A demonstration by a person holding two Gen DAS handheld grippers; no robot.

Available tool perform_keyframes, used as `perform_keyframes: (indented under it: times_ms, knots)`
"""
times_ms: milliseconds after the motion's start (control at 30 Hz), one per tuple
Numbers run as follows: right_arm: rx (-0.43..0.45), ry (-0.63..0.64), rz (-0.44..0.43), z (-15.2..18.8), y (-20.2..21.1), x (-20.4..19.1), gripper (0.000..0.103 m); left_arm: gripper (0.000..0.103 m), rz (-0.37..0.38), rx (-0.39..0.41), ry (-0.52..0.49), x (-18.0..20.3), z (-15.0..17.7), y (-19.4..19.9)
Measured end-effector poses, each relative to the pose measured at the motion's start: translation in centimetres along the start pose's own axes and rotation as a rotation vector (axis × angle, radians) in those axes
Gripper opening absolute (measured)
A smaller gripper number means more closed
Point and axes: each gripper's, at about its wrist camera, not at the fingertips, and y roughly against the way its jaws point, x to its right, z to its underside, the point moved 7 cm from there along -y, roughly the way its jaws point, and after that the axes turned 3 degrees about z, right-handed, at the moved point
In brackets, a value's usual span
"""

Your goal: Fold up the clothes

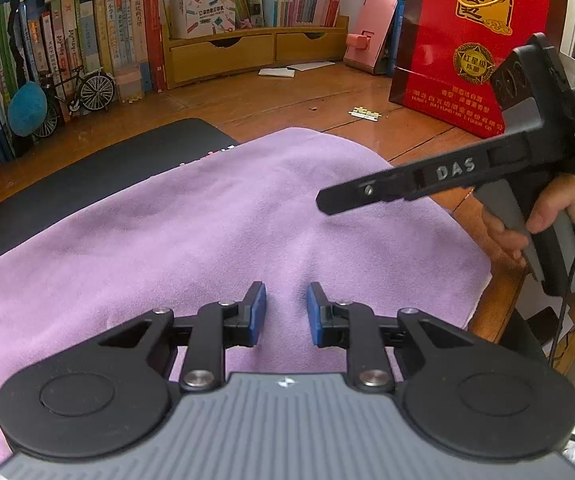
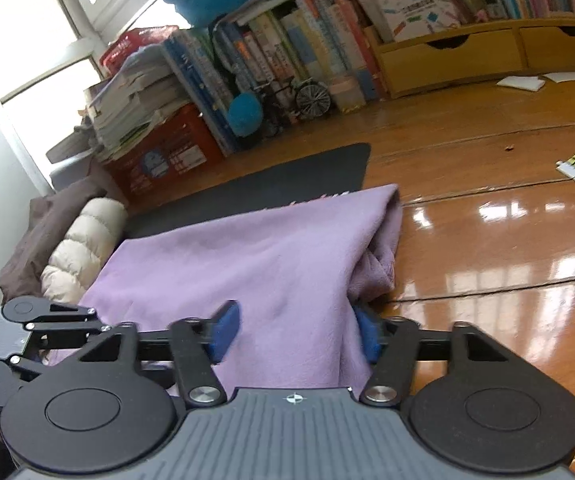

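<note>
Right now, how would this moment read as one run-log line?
stage: mid-fold | purple garment: folded, on wooden table | left gripper: jaws open over cloth | right gripper: jaws open, straddling garment's edge

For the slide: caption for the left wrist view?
Left gripper open over purple cloth; right gripper hovers above it.

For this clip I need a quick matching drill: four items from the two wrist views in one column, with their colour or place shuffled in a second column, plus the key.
Column 1
1. soft fleece garment
2. flat rectangular desk mat
3. tall glossy gift bag with gold emblems
4. small model bicycle

Column 2
A. black, partly under the garment
B. red, standing at the right of the wooden table
C. purple, spread below both tongs
D. parked in front of the row of books

Pairs: 1-C, 2-A, 3-B, 4-D
</note>
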Motion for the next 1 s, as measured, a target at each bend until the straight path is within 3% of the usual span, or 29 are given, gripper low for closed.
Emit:
perform_keyframes:
  times_ms: [33,133,567,767,1000]
  knots:
    - [-0.006,-0.009,0.007,0.0,0.0,0.0,0.036,0.028,0.001,0.001,0.002,0.0,0.0,0.0]
    - [-0.009,-0.070,-0.008,-0.2,0.3,0.4,0.029,0.028,0.002,0.003,0.004,-0.1,0.0,0.0]
    - [0.055,-0.028,-0.072,-2.9,3.1,-2.8,0.024,0.032,-0.020,-0.001,0.007,-0.5,0.2,0.2]
    - [0.082,-0.002,-0.138,-4.5,4.3,-5.4,0.020,0.032,-0.115,0.010,0.021,-2.4,0.2,2.0]
    - [0.044,0.005,-0.206,-5.1,3.6,-8.7,0.019,0.032,-0.245,0.007,0.067,-6.0,1.6,5.1]
